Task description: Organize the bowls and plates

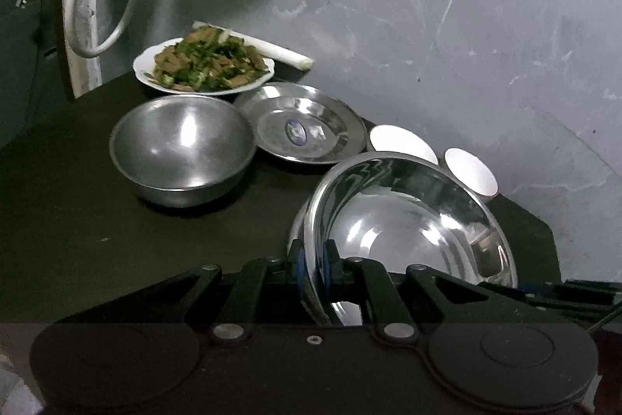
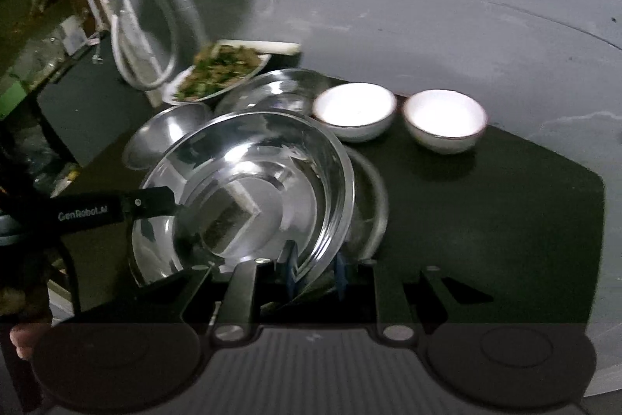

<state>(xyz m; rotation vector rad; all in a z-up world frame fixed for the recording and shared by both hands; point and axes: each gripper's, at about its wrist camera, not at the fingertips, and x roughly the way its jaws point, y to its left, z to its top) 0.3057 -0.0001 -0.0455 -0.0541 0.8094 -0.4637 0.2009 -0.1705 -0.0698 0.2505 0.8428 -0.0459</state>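
Large shiny steel bowl (image 1: 408, 224) is round, so no long axis. Its mouth tips toward the right wrist camera, with the rim raised on the left gripper's side. It sits near the front edge of the dark tabletop (image 1: 77, 220); whether it is clear of the surface I cannot tell.

Left gripper (image 1: 314, 259): jaws narrow, blue pads pinching the bowl's near rim. Right gripper (image 2: 314, 269): jaws narrow, blue pads on either side of the rim opposite; the right pad's contact is unclear. In the right wrist view the left gripper's black finger reaches in from the left and meets the rim.

A second steel rim (image 2: 373, 197) shows just beside and below the held bowl, on its right; what it belongs to I cannot tell.

The table is dark and matte, with a clipped corner at the far right. It sits against a scuffed grey wall (image 1: 427, 6). A white hose loop (image 1: 89, 26) hangs at the far left. Lighting is dim.

Containers:
- Matte steel bowl (image 1: 182, 148), mid-left, holds nothing.
- Shallow steel plate (image 1: 301, 123) with a sticker at its centre, behind the matte bowl and to its right.
- White scalloped plate (image 1: 202, 69) at the far edge, holding chopped greens and brown pieces.
- Pale leek stalk (image 1: 272, 49) behind that plate, against the wall.
- Two small white ceramic bowls (image 2: 355, 111) (image 2: 445, 121) side by side along the far edge; both insides show only plain white.
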